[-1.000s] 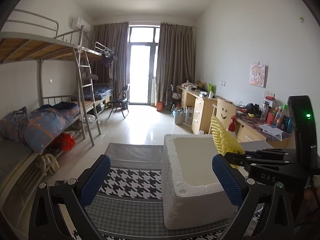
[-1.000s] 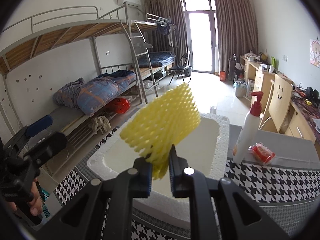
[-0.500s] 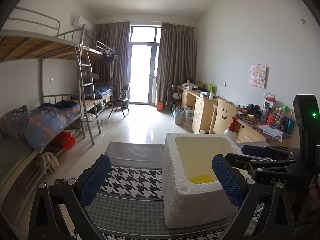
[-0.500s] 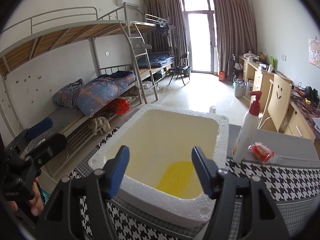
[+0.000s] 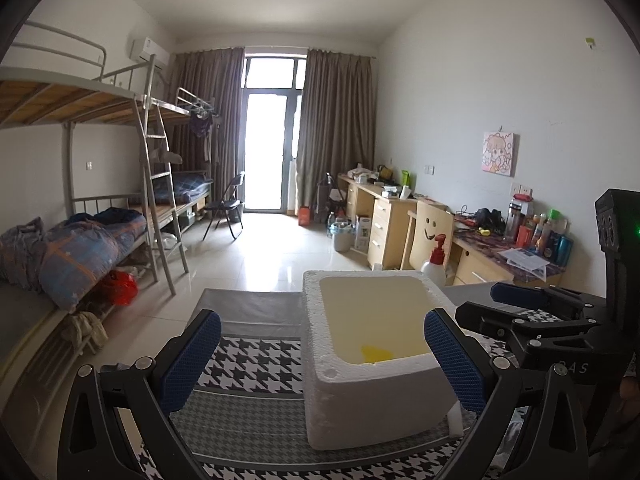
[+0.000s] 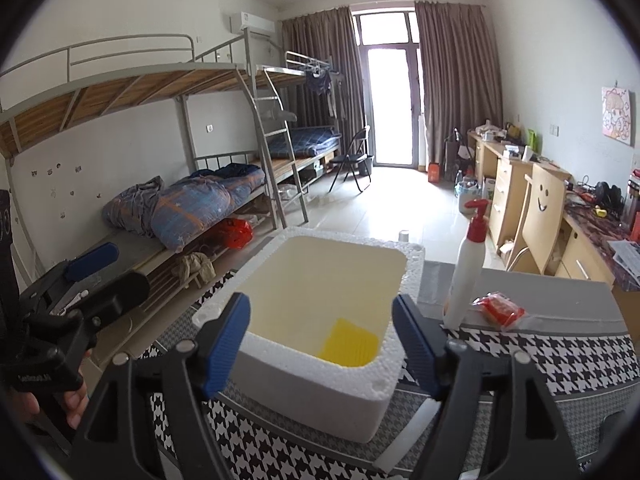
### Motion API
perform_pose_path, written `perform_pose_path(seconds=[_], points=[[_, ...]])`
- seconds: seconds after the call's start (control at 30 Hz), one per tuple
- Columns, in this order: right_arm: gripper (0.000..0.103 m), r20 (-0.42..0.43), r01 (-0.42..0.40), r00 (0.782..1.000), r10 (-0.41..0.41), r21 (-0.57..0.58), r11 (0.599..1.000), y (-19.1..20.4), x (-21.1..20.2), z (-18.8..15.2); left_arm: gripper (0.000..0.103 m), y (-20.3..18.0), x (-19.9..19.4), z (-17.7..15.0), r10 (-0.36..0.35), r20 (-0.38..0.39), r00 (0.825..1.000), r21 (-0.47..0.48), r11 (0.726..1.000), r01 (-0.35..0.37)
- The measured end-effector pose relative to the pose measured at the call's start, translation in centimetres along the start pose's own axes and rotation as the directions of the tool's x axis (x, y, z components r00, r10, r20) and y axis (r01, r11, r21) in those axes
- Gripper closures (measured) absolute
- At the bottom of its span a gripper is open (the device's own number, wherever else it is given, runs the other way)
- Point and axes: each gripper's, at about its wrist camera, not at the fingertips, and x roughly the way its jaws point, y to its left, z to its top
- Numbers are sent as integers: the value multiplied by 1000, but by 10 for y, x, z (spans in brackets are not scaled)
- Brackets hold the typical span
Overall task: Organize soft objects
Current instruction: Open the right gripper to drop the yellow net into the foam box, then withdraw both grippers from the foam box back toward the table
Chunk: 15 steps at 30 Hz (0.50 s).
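A white foam box (image 6: 320, 392) (image 5: 360, 408) stands on the houndstooth tablecloth. A yellow foam net (image 6: 348, 343) (image 5: 375, 353) lies on its floor, near the front wall. My right gripper (image 6: 320, 344) hovers above the box's near rim, its jaws opening wide, with nothing between the blue pads. It also shows at the right edge of the left wrist view (image 5: 520, 308). My left gripper (image 5: 320, 364) hangs open and empty in front of the box, and appears at the left of the right wrist view (image 6: 104, 272), held by a hand.
A white pump bottle with a red cap (image 6: 466, 268) and a red wrapped packet (image 6: 498, 309) sit on the table (image 6: 560, 356) right of the box. Bunk beds (image 6: 180, 208) line the left wall, desks (image 6: 520, 184) the right.
My right gripper opened and let go of the yellow foam net, which dropped into the foam box. The gripper then drew back and up a little. The left gripper stayed put.
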Motion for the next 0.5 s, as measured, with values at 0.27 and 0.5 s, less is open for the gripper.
perform_pose_path(seconds=[0.27,0.5], points=[[17,43,13,999,-14,13,1000,-10,-14,-5,1,-4,-4,0,9,7,1000,8,1000,-9],[13,77,42,996,-43,12,999,-15,-32,-12,1,-13,-9,-1,-7,7,1000,5,1000,7]])
